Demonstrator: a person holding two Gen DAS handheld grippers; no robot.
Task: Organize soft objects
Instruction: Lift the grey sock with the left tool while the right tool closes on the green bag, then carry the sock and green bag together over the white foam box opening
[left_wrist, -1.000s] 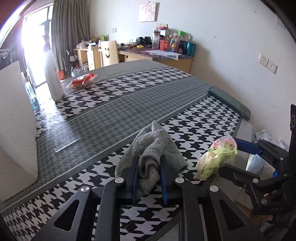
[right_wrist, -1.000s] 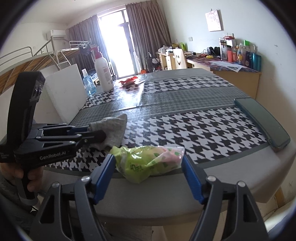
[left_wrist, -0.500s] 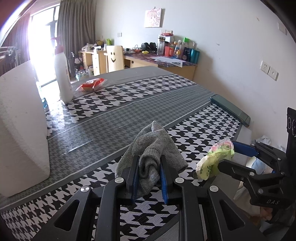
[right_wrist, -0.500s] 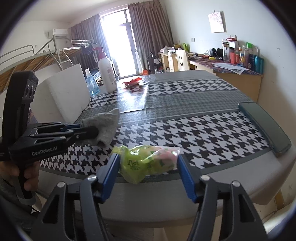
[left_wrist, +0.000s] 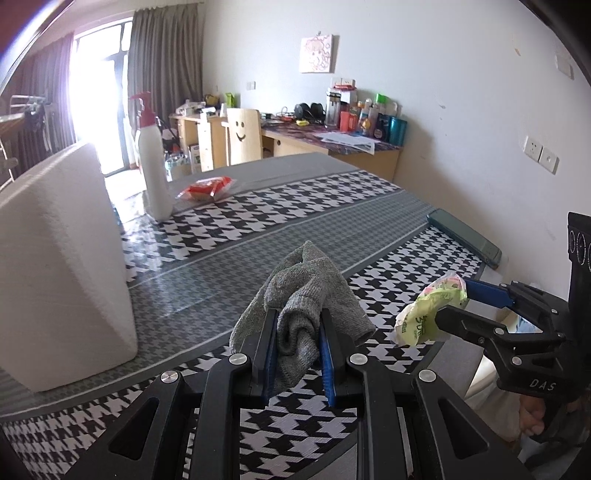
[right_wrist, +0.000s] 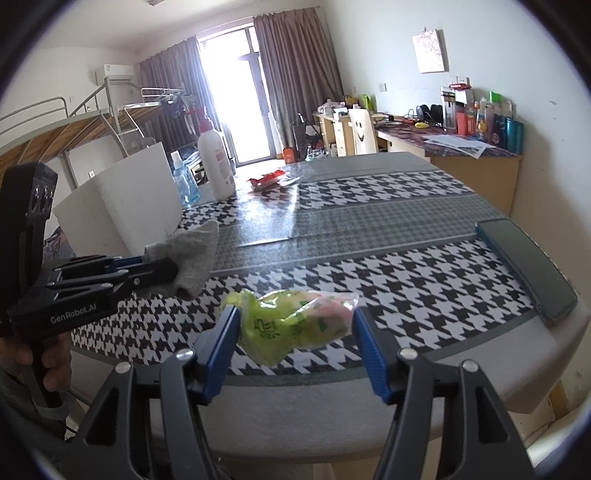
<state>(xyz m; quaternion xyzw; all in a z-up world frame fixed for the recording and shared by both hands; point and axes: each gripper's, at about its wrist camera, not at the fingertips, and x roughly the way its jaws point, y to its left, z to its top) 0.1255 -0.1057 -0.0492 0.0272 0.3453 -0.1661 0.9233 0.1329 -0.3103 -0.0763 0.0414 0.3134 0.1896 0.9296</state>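
Left gripper (left_wrist: 297, 341): nearly shut, clamped on bunched grey sock (left_wrist: 301, 295), lifted off the houndstooth tablecloth (left_wrist: 406, 266), loose folds spilling over both pads. Right gripper (right_wrist: 295, 332): half open, blue pads touching both ends of a green plastic packet (right_wrist: 291, 323), near the tablecloth's front edge; whether resting on it or lifted, cannot tell. Risks, as a judgement: sock slipping free, held by a narrow fold only; packet's slick film squirting out under light end pressure and dropping past that front edge; collision between grippers, close together. White foam box (left_wrist: 62, 266) at the tablecloth's left side, likely destination.
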